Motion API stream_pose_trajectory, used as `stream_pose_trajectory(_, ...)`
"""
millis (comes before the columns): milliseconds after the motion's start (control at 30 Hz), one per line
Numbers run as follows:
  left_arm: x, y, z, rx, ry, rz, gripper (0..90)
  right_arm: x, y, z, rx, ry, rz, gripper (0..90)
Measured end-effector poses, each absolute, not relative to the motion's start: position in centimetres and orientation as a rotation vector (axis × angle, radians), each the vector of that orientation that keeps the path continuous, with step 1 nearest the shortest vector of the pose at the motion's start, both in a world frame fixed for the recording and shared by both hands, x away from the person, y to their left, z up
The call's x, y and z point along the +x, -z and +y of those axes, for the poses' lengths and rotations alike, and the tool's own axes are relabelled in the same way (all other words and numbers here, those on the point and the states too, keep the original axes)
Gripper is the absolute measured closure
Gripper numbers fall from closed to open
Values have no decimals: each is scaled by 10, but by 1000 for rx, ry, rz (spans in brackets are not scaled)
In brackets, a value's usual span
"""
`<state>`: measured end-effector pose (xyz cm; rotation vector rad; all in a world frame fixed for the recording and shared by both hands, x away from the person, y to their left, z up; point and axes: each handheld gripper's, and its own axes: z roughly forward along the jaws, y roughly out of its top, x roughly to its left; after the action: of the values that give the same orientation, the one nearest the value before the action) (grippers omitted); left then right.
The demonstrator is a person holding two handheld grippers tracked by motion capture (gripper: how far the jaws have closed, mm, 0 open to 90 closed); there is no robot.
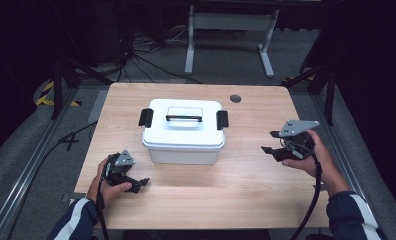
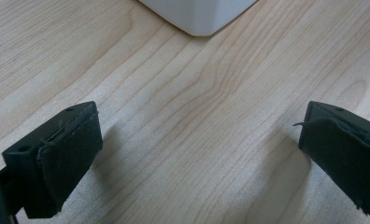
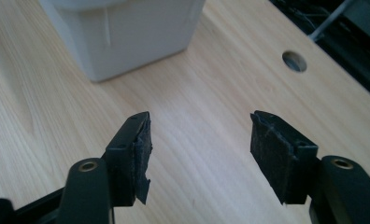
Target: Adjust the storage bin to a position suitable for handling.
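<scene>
Two grippers flank the white lidded plastic box with black latches and handle (image 1: 183, 131), which sits mid-table on the light wooden table (image 1: 236, 195). My left gripper (image 1: 138, 184), near its front-left corner, gapes wide, empty. My right gripper (image 1: 269, 142), off its right side, is part-open, holding nothing.

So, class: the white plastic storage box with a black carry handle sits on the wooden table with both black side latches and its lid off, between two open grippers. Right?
Not quite. The high view shows the lid on the white plastic storage box, black side latches in place. The rest holds: wooden table, left gripper and right gripper open.
</scene>
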<state>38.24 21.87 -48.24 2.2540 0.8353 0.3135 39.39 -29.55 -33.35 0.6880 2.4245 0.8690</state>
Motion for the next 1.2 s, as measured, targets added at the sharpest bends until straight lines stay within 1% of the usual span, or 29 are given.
stream_pose_trajectory(300, 382, 482, 219, 2254, -313, 836, 1, 415, 293, -245, 517, -863, 2453, 434)
stream_pose_trajectory(400, 382, 482, 219, 2254, -313, 835, 1, 420, 284, -228, 459, -844, 2471, 446)
stream_pose_trajectory(433, 382, 482, 219, 2254, -313, 836, 1, 420, 284, -228, 459, -844, 2471, 446)
stream_pose_trajectory(467, 382, 482, 219, 2254, -313, 836, 1, 424, 280, -215, 439, -844, 2487, 460)
stream_pose_trajectory(500, 382, 482, 219, 2254, -313, 836, 1, 424, 280, -215, 439, -844, 2487, 460)
stream_pose_trajectory(533, 382, 482, 219, 2254, -313, 835, 1, 427, 279, -209, 414, -837, 2498, 465)
stream_pose_trajectory(567, 382, 482, 219, 2254, -313, 835, 1, 431, 277, -194, 380, -817, 2512, 475)
stream_pose_trajectory(767, 382, 482, 219, 2254, -313, 835, 1, 441, 273, -160, 304, -779, 2544, 498)
stream_pose_trajectory(833, 382, 482, 219, 2253, -313, 836, 1, 442, 272, -154, 285, -776, 2550, 499)
stream_pose_trajectory(933, 382, 482, 219, 2254, -313, 835, 1, 450, 269, -131, 256, -751, 2565, 495)
stream_pose_trajectory(1200, 382, 482, 219, 2254, -313, 835, 1, 467, 271, -100, 200, -691, 2600, 519)
